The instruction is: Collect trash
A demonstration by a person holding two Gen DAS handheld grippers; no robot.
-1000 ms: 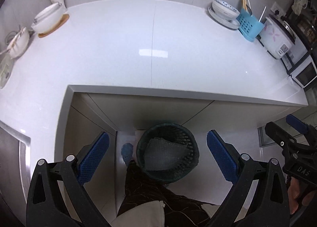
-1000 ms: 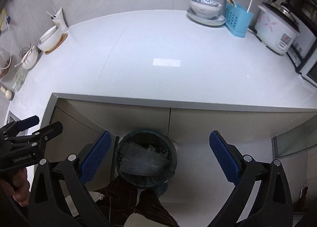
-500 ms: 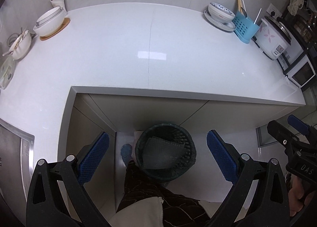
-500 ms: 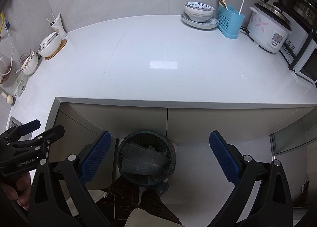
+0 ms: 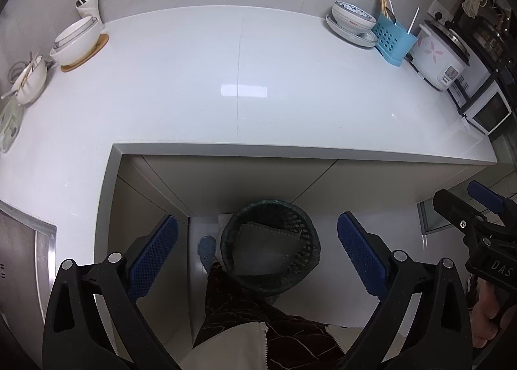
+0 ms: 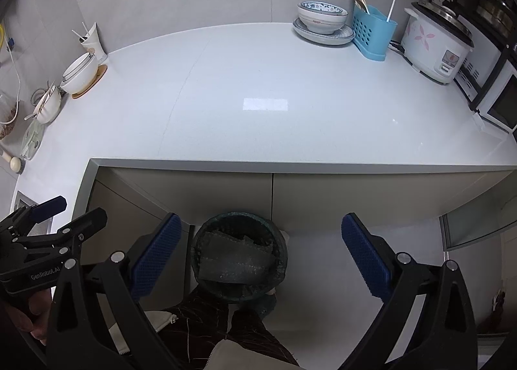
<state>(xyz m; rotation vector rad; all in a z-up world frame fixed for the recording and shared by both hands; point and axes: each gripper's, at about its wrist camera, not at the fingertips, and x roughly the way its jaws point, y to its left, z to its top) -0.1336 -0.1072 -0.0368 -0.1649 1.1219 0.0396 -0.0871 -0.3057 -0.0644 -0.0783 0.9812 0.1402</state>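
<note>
Trash bin (image 5: 269, 248), one, is seen upright on the floor below the desk (image 5: 242, 79) edge, mouth upward, grey sheeting (image 6: 237, 261) inside. Two tools, left tool (image 5: 257, 255) and right tool (image 6: 258, 255), are held wide apart, empty, at 6 o'clock.

right claw (image 6: 260, 252) gapes wide above the dark bin (image 6: 239, 260) holding grey wrap, below the white counter (image 6: 258, 95).

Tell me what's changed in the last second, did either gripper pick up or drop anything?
Neither did. Both cameras pulled back and up from the counter, so more of the wall shows. The left gripper and right gripper stayed open and empty, and the trash bin with its grey sheet stayed put.
</note>
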